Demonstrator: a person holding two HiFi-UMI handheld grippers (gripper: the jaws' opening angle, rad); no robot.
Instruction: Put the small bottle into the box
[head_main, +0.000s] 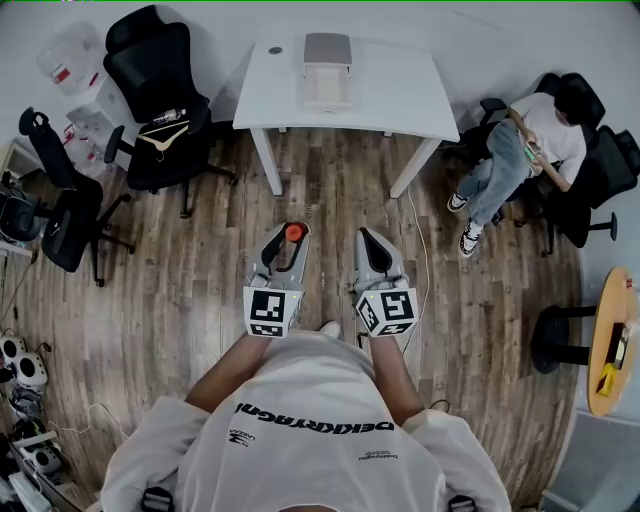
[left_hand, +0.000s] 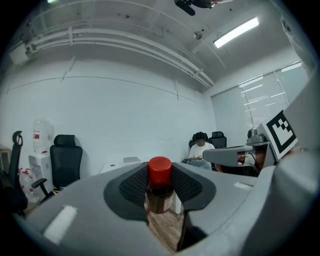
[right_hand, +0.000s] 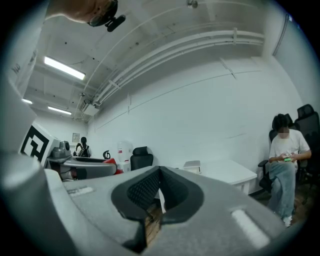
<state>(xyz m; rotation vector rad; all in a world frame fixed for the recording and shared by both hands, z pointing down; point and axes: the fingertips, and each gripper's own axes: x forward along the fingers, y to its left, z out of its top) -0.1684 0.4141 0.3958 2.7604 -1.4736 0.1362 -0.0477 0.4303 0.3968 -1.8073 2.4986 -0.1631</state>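
Observation:
A small bottle (head_main: 293, 232) with a red cap stands upright between the pads of my left gripper (head_main: 290, 240), which is shut on it and held at waist height over the wood floor. In the left gripper view the bottle (left_hand: 160, 187) fills the gap of the left gripper (left_hand: 161, 192), its cap sticking up above the pads. My right gripper (head_main: 368, 243) hangs beside it, shut and holding nothing; its tips meet in the right gripper view (right_hand: 159, 189). The box (head_main: 327, 68), open and pale, sits on the white table (head_main: 400, 95) ahead, well beyond both grippers.
Black office chairs (head_main: 155, 95) stand at the left, one with a hanger on its seat. A person (head_main: 520, 150) sits at the right on another chair. A round wooden table (head_main: 612, 340) is at the far right. Cables and gear lie along the left floor edge (head_main: 25, 400).

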